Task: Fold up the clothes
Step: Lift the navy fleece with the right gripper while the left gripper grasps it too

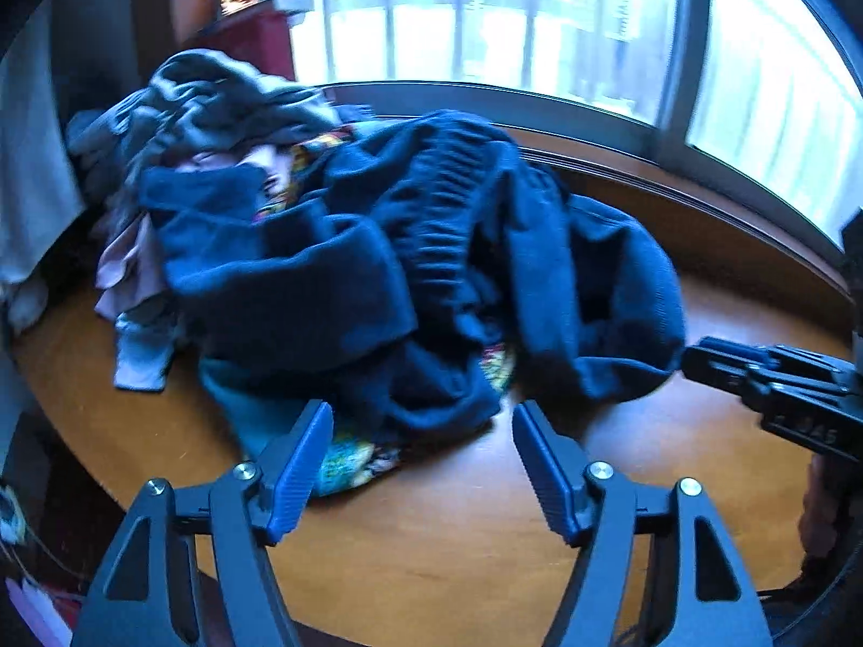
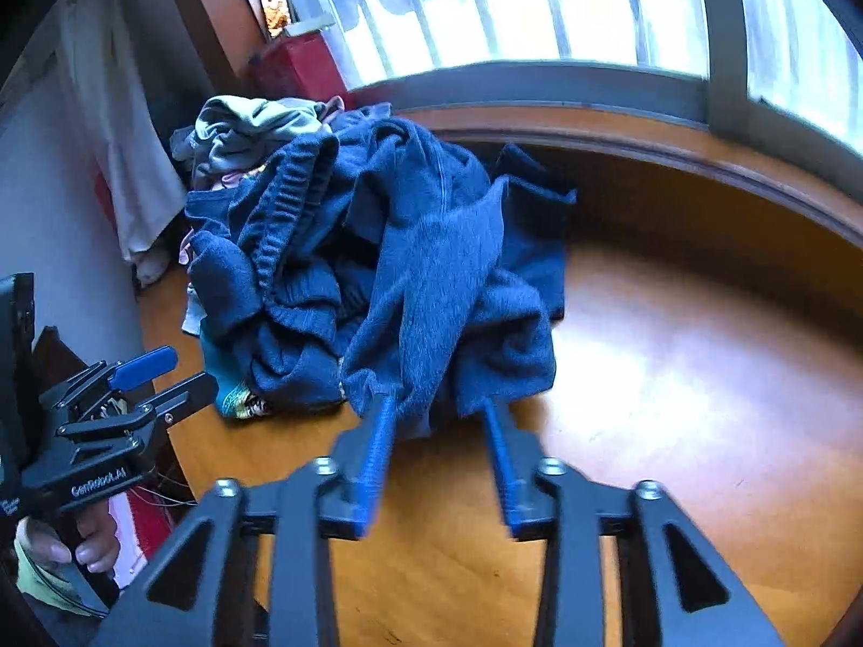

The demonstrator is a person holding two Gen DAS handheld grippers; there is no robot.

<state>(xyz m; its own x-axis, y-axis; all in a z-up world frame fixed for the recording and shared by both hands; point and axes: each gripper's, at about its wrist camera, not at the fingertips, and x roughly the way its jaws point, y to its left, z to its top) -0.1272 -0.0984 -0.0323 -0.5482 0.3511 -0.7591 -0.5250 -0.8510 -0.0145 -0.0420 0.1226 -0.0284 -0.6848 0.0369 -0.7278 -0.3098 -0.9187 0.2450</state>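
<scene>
Crumpled navy garment (image 1: 431, 248) (image 2: 410, 269) lies heaped on the wooden table (image 1: 442, 512) (image 2: 674, 377), on the near side of a mixed clothes pile (image 1: 216, 108) (image 2: 253, 129) that sits toward the window (image 1: 485, 11) (image 2: 539, 0). Ribbed waistband of the navy garment faces up. Under the navy garment, a bright patterned cloth (image 1: 350, 458) (image 2: 242, 404) pokes out at its near edge; a pale pink piece (image 1: 129, 269) and a light blue piece (image 1: 140, 356) show at its left.

Left tool (image 1: 420, 458) (image 2: 178, 372): fingers spread wide, nothing between them, hovering just short of the navy garment's near edge, over the patterned cloth. Blue pads (image 1: 296, 469) clear of fabric. In the right wrist view it sits left of the navy garment, a hand (image 2: 81, 544) around its grip.

Right tool (image 2: 439, 431) (image 1: 696, 361): fingers apart, tips right at the navy garment's near hem, which drapes over and between them. Motion blur there; contact likely, but not clamped. In the left wrist view its tip meets the right lobe of the navy garment.

Red box (image 2: 302, 70) stands beyond the clothes pile by the window. White cloth (image 2: 124, 162) hangs left of the pile.
</scene>
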